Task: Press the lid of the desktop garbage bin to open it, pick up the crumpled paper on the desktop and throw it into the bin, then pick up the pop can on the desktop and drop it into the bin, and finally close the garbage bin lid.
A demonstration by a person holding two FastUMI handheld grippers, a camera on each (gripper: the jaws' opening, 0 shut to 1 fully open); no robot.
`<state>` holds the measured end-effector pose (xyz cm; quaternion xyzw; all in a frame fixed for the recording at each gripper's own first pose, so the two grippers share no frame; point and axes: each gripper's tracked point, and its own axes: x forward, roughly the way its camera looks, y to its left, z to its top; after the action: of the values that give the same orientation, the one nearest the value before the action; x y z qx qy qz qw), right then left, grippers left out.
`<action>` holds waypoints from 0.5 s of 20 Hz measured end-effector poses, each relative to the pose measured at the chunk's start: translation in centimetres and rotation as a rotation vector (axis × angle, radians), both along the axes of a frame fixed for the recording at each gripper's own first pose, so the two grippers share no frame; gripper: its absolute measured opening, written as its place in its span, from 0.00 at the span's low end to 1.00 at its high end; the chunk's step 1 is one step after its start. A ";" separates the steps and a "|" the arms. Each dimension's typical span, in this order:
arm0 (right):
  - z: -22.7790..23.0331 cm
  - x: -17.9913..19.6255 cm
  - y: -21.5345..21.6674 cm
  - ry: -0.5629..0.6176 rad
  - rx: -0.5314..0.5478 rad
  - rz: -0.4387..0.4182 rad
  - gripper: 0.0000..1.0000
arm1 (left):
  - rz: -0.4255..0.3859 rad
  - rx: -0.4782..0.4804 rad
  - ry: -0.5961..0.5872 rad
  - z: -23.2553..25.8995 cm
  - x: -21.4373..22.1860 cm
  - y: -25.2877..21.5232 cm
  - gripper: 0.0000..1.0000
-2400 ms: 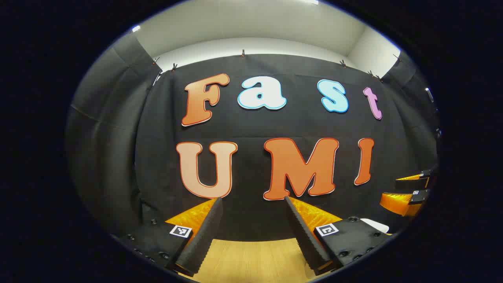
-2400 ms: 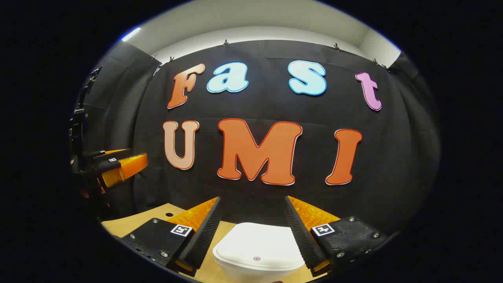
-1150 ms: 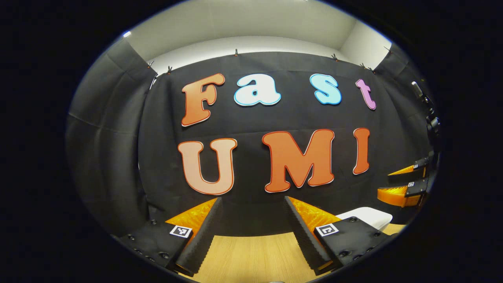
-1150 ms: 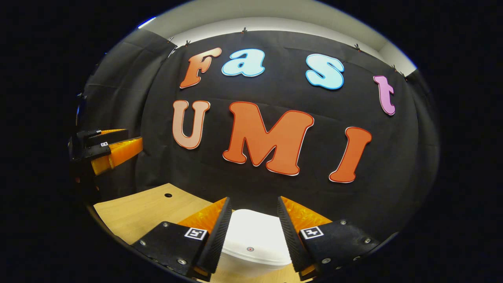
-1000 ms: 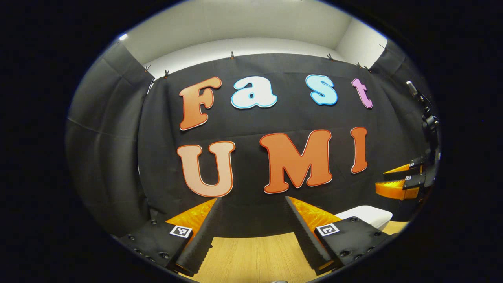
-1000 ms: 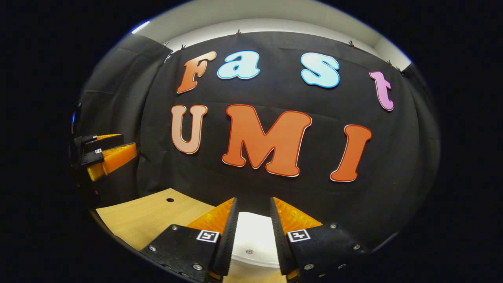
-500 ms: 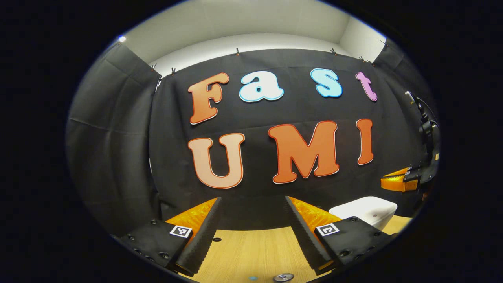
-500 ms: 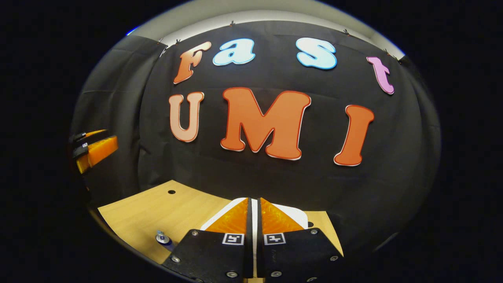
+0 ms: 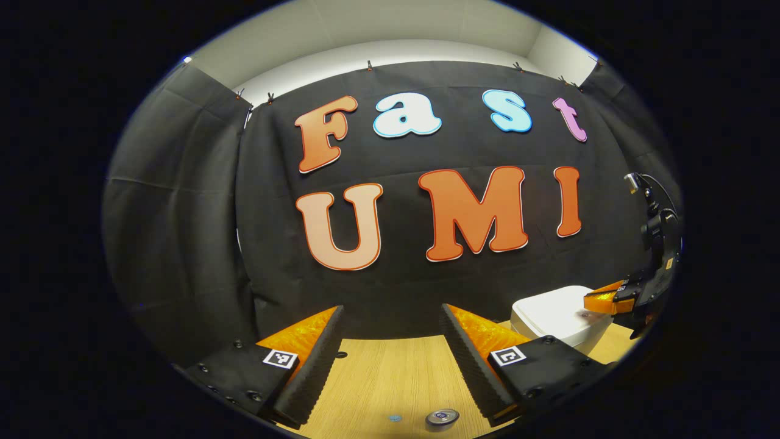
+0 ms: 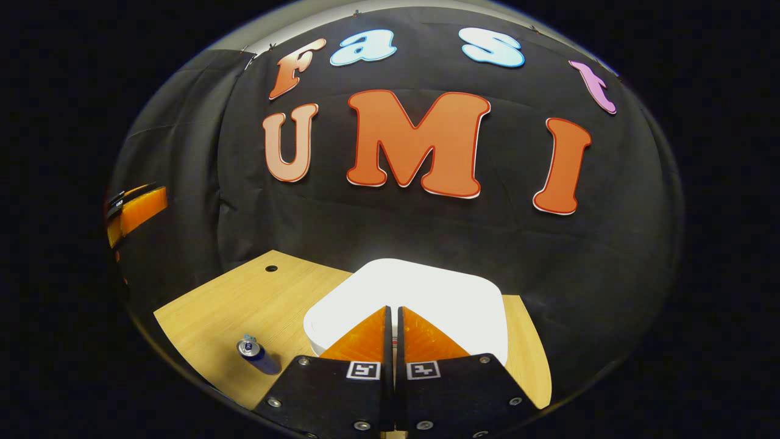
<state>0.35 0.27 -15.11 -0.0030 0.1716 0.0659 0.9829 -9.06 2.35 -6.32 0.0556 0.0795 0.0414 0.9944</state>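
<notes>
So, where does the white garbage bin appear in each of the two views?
Left gripper view: the white garbage bin stands at lower right, with the shut right claw over its lid.
Right gripper view: the bin sits at lower centre, just beyond that claw's tips.
Shared landmark: the pop can on the wooden desktop.

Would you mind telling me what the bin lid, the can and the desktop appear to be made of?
Bin lid: probably smooth white plastic, with rounded moulded corners. Can: likely metal, given its shiny silver top. Desktop: pale wood or wood-look laminate, with visible grain lines.
</notes>
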 end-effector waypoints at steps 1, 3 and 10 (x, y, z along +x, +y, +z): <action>-0.2 -0.1 0.4 0.005 0.001 0.008 0.01 | 0.003 0.002 0.003 -0.1 0.0 0.1 0.94; -1.2 -0.4 0.3 0.026 -0.025 0.007 0.01 | 0.009 0.000 0.011 -0.5 -0.3 0.4 0.94; -1.7 -0.3 0.6 0.072 0.066 -0.005 0.01 | -0.005 -0.030 0.058 -2.0 -0.2 0.0 0.99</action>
<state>0.08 0.90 -16.85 0.0322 0.2047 0.0691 0.9758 -9.26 2.38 -8.36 0.0420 0.1089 0.0360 0.9925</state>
